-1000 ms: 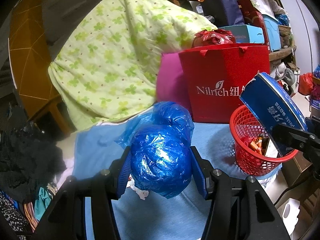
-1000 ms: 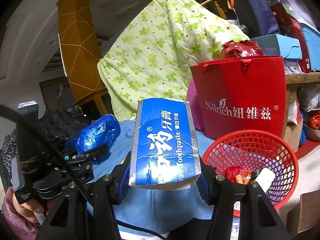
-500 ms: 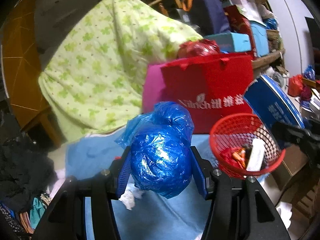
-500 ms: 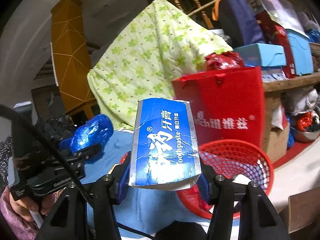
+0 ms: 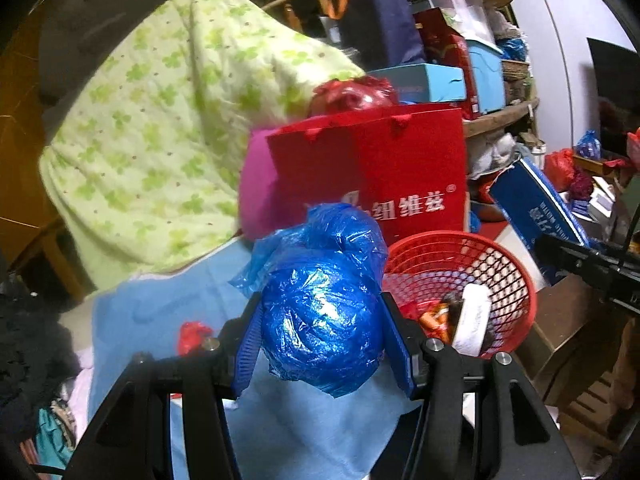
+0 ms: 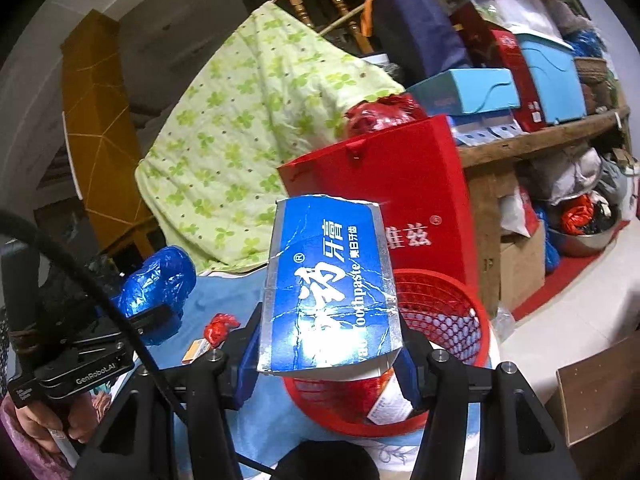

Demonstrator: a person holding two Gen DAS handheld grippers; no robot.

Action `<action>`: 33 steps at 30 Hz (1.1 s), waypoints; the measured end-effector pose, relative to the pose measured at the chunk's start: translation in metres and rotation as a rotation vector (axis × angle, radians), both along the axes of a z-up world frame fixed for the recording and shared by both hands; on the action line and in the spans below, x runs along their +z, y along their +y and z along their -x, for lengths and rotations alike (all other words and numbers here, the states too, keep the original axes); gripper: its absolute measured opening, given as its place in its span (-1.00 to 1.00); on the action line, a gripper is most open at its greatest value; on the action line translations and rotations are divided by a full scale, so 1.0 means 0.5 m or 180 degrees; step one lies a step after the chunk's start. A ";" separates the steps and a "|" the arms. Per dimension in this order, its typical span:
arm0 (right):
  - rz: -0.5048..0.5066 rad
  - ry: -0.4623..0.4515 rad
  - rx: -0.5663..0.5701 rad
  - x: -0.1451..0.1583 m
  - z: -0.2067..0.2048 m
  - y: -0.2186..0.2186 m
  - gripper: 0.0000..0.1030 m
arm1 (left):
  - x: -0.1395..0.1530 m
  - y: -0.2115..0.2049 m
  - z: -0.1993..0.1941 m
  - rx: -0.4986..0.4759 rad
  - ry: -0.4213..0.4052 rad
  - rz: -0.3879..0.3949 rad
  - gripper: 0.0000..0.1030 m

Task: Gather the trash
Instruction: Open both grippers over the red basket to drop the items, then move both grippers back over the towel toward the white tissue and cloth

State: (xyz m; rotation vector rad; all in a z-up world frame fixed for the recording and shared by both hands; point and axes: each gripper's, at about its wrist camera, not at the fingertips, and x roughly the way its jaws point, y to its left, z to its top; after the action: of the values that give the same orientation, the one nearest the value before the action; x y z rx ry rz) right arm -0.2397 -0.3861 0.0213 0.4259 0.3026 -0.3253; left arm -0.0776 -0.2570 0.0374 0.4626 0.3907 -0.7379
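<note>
My left gripper (image 5: 322,344) is shut on a knotted blue plastic bag (image 5: 320,300), held above the blue cloth just left of the red mesh basket (image 5: 516,276). The basket holds wrappers and a white packet. My right gripper (image 6: 326,354) is shut on a blue toothpaste box (image 6: 328,280), which hangs over the near left rim of the red mesh basket (image 6: 460,300). In the right wrist view the left gripper (image 6: 160,316) with the blue plastic bag (image 6: 158,280) shows at the left. The toothpaste box (image 5: 536,204) shows at the right in the left wrist view.
A red paper bag (image 5: 384,176) stands behind the basket, with a green flowered quilt (image 5: 168,128) to its left. A small red wrapper (image 6: 220,328) and an orange wrapper (image 6: 196,350) lie on the blue cloth (image 5: 168,304). Shelves of boxes (image 6: 540,80) fill the right.
Both grippers have moved toward the basket with their loads: the bag is now beside its left rim and the box is over it. A red wrapper has come into view on the cloth.
</note>
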 end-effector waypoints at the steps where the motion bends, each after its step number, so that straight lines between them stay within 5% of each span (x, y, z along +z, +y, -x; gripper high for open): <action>1: -0.0016 0.0002 -0.0024 -0.003 0.002 -0.007 0.14 | -0.002 -0.011 -0.003 -0.0038 0.0044 0.0010 0.11; 11: -0.0480 0.0056 -0.0332 -0.066 -0.004 -0.119 0.21 | -0.036 -0.146 -0.018 -0.0510 0.0430 0.0022 0.16; 14: -0.0836 -0.0005 -0.0241 -0.101 -0.015 -0.162 0.31 | -0.058 -0.184 -0.025 -0.0549 0.0480 -0.0008 0.43; 19: -0.1448 -0.0259 -0.0038 -0.149 -0.021 -0.207 0.48 | -0.085 -0.180 -0.042 -0.0512 0.0591 -0.0027 0.47; 26: -0.1193 -0.0286 0.0080 -0.117 -0.016 -0.162 0.48 | -0.115 -0.032 -0.086 -0.0171 0.0606 -0.0006 0.49; 33: -0.0805 -0.0332 0.0612 -0.035 -0.070 -0.051 0.48 | -0.181 0.235 -0.170 0.0756 0.0686 -0.0019 0.49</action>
State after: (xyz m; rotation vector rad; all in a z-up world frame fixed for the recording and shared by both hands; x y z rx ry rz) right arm -0.2049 -0.4114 0.0039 0.6553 0.2811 -0.0757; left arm 0.0074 -0.1395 -0.0531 0.3356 0.6386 -0.5568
